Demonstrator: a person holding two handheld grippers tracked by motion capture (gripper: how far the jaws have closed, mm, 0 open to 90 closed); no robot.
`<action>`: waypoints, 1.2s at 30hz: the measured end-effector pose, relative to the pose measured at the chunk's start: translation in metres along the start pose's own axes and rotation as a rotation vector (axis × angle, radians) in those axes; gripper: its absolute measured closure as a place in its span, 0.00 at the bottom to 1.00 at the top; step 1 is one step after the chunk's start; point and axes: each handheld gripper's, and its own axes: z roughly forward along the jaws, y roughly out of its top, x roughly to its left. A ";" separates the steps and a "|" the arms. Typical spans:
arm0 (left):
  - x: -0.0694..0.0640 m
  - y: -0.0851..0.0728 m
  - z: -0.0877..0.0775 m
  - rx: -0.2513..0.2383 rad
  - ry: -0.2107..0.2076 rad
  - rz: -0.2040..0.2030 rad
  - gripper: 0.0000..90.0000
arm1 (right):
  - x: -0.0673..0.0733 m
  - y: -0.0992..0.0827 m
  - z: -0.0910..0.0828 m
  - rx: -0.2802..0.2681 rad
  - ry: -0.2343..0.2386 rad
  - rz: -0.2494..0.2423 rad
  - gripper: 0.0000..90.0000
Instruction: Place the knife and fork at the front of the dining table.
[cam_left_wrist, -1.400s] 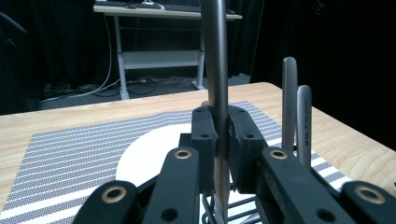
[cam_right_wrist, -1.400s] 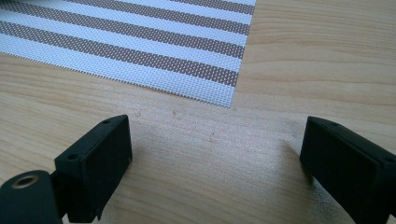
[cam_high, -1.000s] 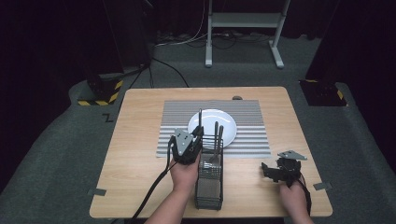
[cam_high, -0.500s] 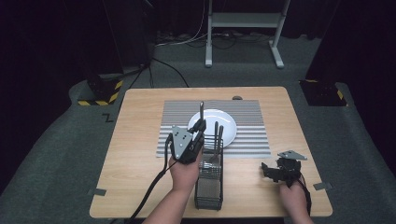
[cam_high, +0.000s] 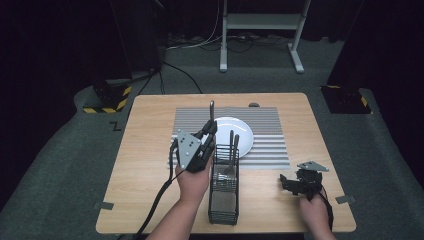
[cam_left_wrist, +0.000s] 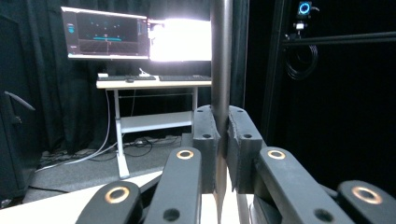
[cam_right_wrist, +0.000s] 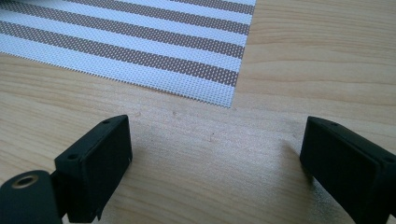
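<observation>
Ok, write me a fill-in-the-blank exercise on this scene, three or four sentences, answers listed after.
1. The left gripper is shut on the handle of a metal ____.
2. The white plate lies on a ____ placemat.
3. The black wire caddy stands on the table between the two ____.
4. The jaws of the right gripper stand ____, with nothing between them.

Missing words: utensil; striped; hands; open

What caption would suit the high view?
Left gripper lifts a metal utensil beside the wire caddy; right gripper rests open on the table.
</observation>
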 end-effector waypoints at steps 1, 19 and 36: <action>0.001 0.002 -0.001 -0.004 0.004 0.001 0.92 | 0.000 0.000 0.000 0.000 0.000 0.001 0.10; 0.043 -0.004 -0.003 0.063 0.076 -0.006 0.92 | 0.000 0.000 0.000 -0.001 0.000 0.000 0.10; 0.083 -0.066 0.014 0.181 0.139 -0.042 0.92 | 0.000 0.000 0.000 -0.001 0.005 -0.002 0.10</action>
